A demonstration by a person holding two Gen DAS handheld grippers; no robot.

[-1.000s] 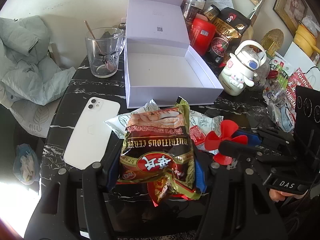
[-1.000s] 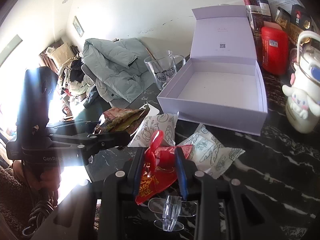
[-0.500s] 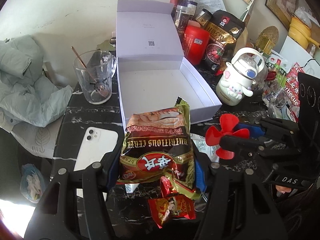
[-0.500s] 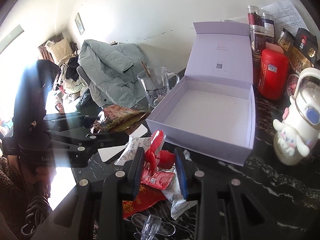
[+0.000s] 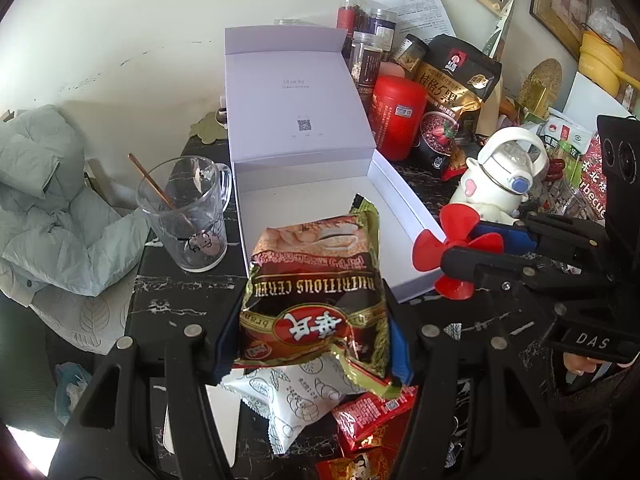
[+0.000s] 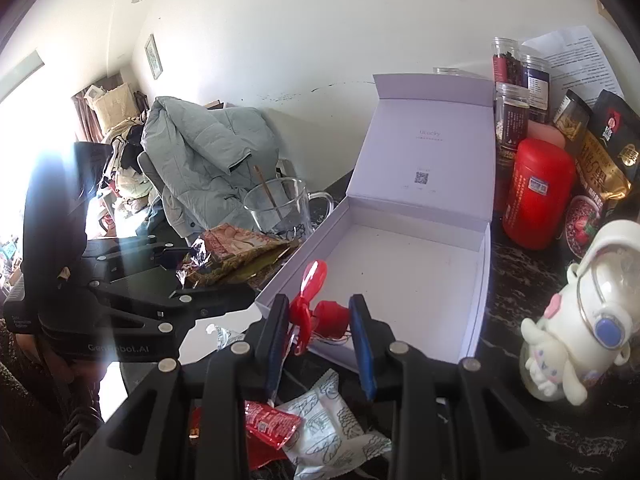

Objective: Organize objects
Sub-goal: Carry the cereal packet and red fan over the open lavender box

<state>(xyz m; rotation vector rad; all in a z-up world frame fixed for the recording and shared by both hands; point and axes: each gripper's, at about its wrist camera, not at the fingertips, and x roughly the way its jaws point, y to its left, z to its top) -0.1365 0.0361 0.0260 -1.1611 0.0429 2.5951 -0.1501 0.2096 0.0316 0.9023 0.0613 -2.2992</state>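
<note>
Both grippers loaded near the open box (image 5: 404,204)
Left gripper (image 5: 312,344) fingers clamp a cereal packet (image 5: 316,300); right gripper (image 6: 320,328) fingers pinch a small red fan (image 6: 320,312) above the tabletop (image 5: 180,292)

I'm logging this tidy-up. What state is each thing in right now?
Box: lid open, nothing inside.
Cereal bag: held off the table in left tongs.
Red fan: clamped in right tongs, at the box's near edge.
Mug: upright, stick inside, no liquid.
White packet: lying on the table.
Red canister: upright, closed.
</note>
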